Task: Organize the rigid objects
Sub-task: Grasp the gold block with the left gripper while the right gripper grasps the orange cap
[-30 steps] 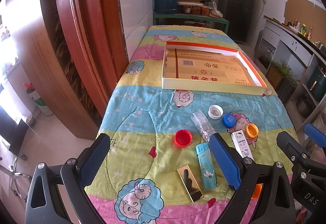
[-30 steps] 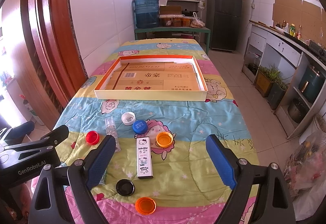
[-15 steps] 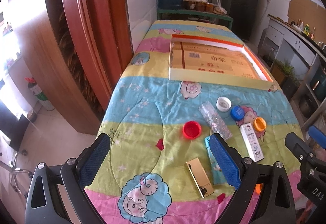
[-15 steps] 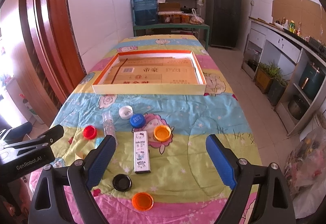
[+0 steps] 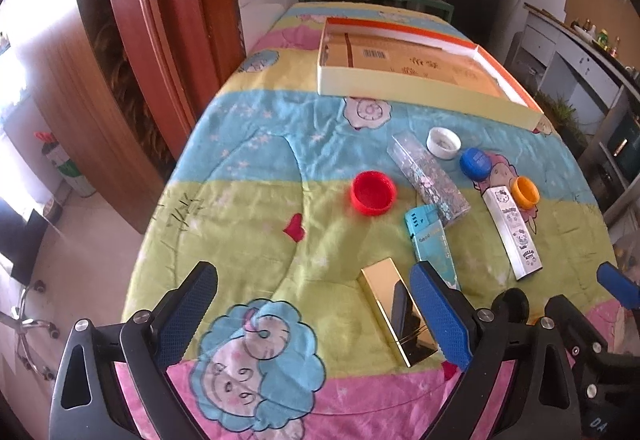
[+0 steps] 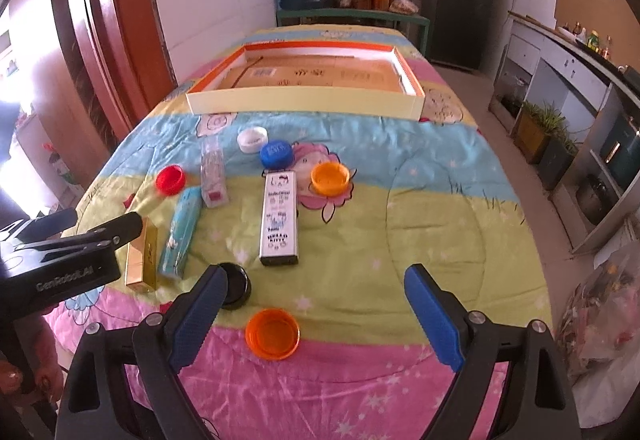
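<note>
Judged as the opening step: reaching in for a first pick, with nothing yet gripped and nothing yet laid in the shallow box [image 5: 400, 89], far ahead of both tongs. Held the left tongs [image 5: 310, 276] spread wide and empty above the near edge of the quilt [image 5: 240, 207]. Held the right tongs [image 6: 316, 276] released too, equally empty.

Found the gold case [image 5: 396, 316] just inside the left tongs' right finger, with the teal lighter [image 5: 434, 252] just beyond that fingertip. Placed the red cap [image 5: 373, 192] ahead, between the fingers, and the clear glitter case [image 5: 428, 179], white cap [image 5: 443, 143], blue cap [image 5: 475, 163] and far orange cap [image 5: 526, 191] ahead and rightward. Noted the white cartoon case [image 6: 280, 213] straight ahead of the right tongs.

For the next move, probably: lower one pair over a single piece, square the fingers across its narrow sides, close, lift, carry forward to the box. Likely to need care with the gold case, being smooth and flat on soft cloth.

Saw clearly only from the right wrist: the black cap [image 6: 236, 284] touching or just behind the left fingertip, and a near orange cap [image 6: 273, 334] between the fingers, below the tips. Saw only from the left wrist: the bare stretch of quilt leftward.
</note>
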The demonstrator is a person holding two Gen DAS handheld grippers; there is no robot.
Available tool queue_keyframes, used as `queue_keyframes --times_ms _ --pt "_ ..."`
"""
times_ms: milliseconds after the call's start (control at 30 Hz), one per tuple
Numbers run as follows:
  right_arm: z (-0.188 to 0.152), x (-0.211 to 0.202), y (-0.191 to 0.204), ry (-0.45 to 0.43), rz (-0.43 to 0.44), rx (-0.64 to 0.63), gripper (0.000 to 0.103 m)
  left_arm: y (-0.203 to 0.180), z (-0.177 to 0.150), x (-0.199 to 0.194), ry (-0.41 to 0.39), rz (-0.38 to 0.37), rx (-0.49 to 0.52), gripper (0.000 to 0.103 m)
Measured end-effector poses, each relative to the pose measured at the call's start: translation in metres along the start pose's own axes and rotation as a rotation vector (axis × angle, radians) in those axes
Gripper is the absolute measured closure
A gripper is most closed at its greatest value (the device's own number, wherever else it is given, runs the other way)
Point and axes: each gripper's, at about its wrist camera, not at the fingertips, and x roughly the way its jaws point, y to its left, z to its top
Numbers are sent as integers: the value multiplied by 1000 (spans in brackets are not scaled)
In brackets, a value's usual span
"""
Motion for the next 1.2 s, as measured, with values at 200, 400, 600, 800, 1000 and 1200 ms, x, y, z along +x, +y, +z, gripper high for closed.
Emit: queue_keyframes --times_ms 200,400,600,800,1000,1200 --pt "-2 4 0 7 7 0 13 -4 -5 8 22 -6 -22 12" --pt "-7 9 6 31 31 -19 14 1 -11 3 11 -82 -53 34" --pt "-12 11 9 42 46 -29 16 -2 -14 0 31 -132 -36 46" --pt "-15 12 10 49 56 -34 17 -18 -17 3 48 -95 44 46" --pt "-18 15 10 66 47 -47 37 -15 -20 1 27 -86 42 76" --pt "-18 12 11 58 62 -71 73 -3 -20 0 24 -141 -9 84"
